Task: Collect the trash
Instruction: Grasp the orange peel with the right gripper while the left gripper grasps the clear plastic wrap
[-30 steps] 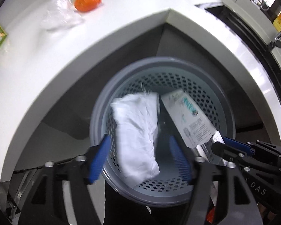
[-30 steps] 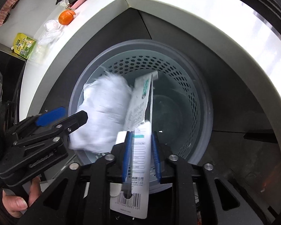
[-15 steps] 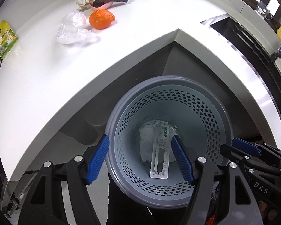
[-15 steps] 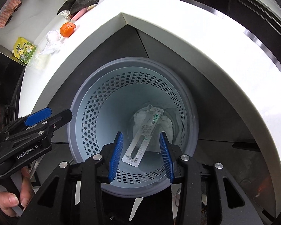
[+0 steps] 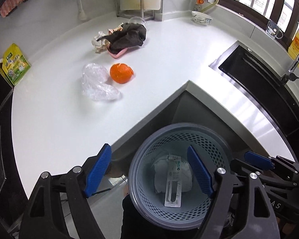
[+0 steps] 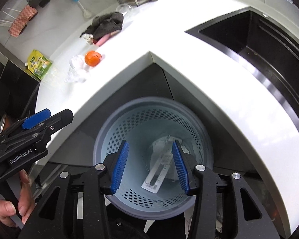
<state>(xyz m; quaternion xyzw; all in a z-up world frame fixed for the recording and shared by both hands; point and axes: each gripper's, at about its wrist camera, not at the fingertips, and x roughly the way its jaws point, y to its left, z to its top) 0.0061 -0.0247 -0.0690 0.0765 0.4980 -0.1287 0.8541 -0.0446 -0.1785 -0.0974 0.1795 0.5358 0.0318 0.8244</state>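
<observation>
From my left wrist, my left gripper (image 5: 149,171) hangs over the bin (image 5: 181,176), its blue pads spread wide with nothing between them; the jaws have just been opening further. In the bottom of the bin, at about six o'clock in the view, lie a white crumpled wad (image 5: 186,172) and a long flat package (image 5: 173,183) resting on top of it. My right gripper (image 5: 269,163) shows at four o'clock, beside the bin's rim. Up on the white counter (image 5: 49,123), at eleven o'clock, an orange peel (image 5: 121,73) sits just beside a clear plastic bag (image 5: 97,82). Farther back, near twelve o'clock, a dark cloth (image 5: 127,37) is draped over a pink dish (image 5: 117,53), with crumpled paper (image 5: 99,42) touching it. A green pouch (image 5: 15,63) stands at ten o'clock, and the sink (image 5: 259,75) is at two o'clock.

From my right wrist, my right gripper (image 6: 150,166) is also over the bin (image 6: 109,143), jaws apart and empty, and they have just been opening. The package (image 6: 159,169) lies at the bottom between the pads in view, well below them. My left gripper (image 6: 35,119) is at nine o'clock, with my hand (image 6: 14,201) on its handle at eight. The orange peel (image 6: 92,58) and plastic bag (image 6: 76,69) sit at eleven o'clock.
</observation>
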